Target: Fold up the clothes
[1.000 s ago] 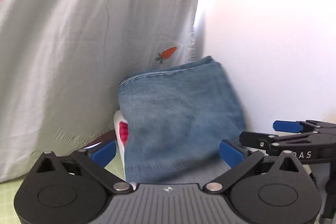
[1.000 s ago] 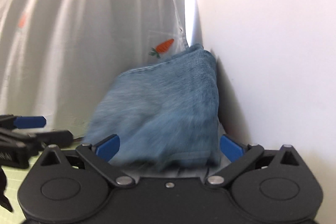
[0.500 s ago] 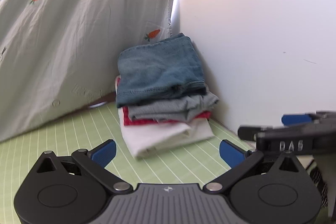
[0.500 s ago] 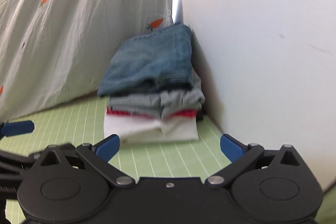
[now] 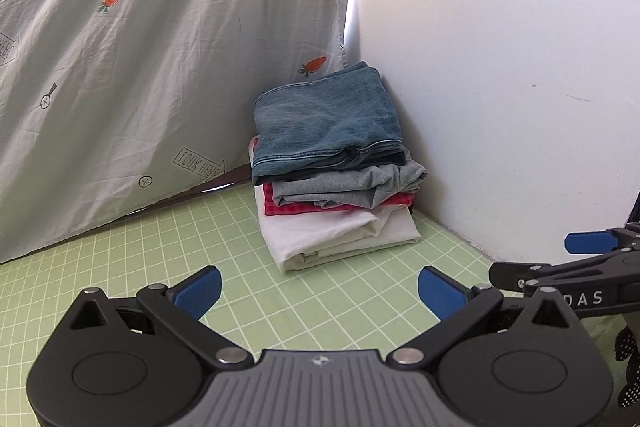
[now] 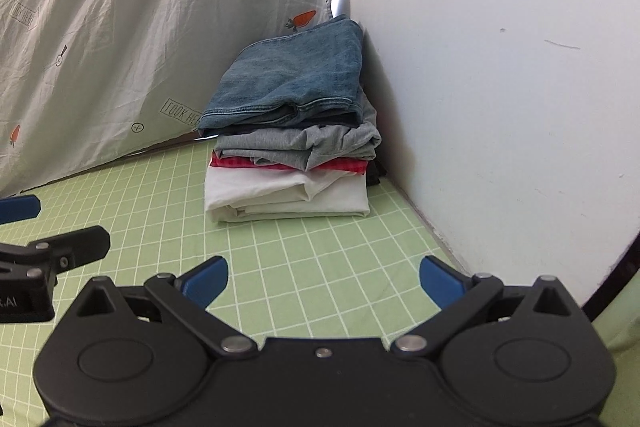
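- Left gripper (image 5: pixel 318 291): jaws spread wide, nothing between the blue pads (image 5: pixel 198 291). It sits low over the green grid mat (image 5: pixel 160 259).
- Right gripper (image 6: pixel 322 283): jaws likewise spread wide and empty. Its tip also shows at the right edge of the left wrist view, just beside the left gripper.
- Stack of folded clothes (image 5: pixel 334 167): ahead of both grippers, well apart from the pads, resting on the mat in the corner where the printed sheet (image 5: pixel 160 47) meets the white wall (image 5: pixel 500 67).
- Stack order, top to bottom: blue jeans (image 6: pixel 296 75), grey garment (image 6: pixel 304 143), red checked cloth (image 6: pixel 344 165), white cloth (image 6: pixel 288 197).
- From the left gripper, the stack lies straight ahead; from the right gripper, ahead and slightly left of centre.
- The jeans lie folded flat, with the open hem facing the grippers. The far edge touches the sheet.
- A dark item shows behind the stack near the wall in the right wrist view; what it is cannot be told.
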The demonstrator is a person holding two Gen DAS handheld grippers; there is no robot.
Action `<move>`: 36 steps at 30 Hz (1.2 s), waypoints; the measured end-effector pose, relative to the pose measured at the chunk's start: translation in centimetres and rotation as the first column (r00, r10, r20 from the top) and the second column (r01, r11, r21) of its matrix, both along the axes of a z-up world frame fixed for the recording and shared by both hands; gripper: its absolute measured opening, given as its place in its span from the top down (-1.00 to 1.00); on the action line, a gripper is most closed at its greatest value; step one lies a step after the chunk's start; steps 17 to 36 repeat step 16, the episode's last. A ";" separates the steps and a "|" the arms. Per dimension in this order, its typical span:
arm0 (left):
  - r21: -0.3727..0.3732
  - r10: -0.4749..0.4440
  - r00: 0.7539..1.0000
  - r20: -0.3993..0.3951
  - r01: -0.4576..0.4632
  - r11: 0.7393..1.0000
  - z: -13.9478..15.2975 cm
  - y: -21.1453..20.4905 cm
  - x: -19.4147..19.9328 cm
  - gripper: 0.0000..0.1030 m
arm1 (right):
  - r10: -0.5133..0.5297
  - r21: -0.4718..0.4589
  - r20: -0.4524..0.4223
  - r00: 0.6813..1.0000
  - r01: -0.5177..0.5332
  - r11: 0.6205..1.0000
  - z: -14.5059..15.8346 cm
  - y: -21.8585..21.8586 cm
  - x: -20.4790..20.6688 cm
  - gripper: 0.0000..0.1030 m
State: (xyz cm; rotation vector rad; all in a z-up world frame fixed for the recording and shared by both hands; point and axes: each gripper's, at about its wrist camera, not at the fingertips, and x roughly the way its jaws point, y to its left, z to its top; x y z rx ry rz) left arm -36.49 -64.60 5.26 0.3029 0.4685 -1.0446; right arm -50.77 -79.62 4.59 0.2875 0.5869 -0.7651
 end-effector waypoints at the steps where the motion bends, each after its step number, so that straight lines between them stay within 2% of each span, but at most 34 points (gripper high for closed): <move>1: -0.004 0.000 1.000 0.002 0.001 1.000 0.1 0.1 -0.1 -1.00 | -0.003 -0.001 0.002 1.000 0.003 1.000 0.1 0.1 -0.1 -1.00; 36: -0.013 -0.007 1.000 0.005 0.007 1.000 0.5 0.6 0.2 -1.00 | -0.019 0.008 0.017 1.000 0.018 1.000 0.2 0.6 0.2 -1.00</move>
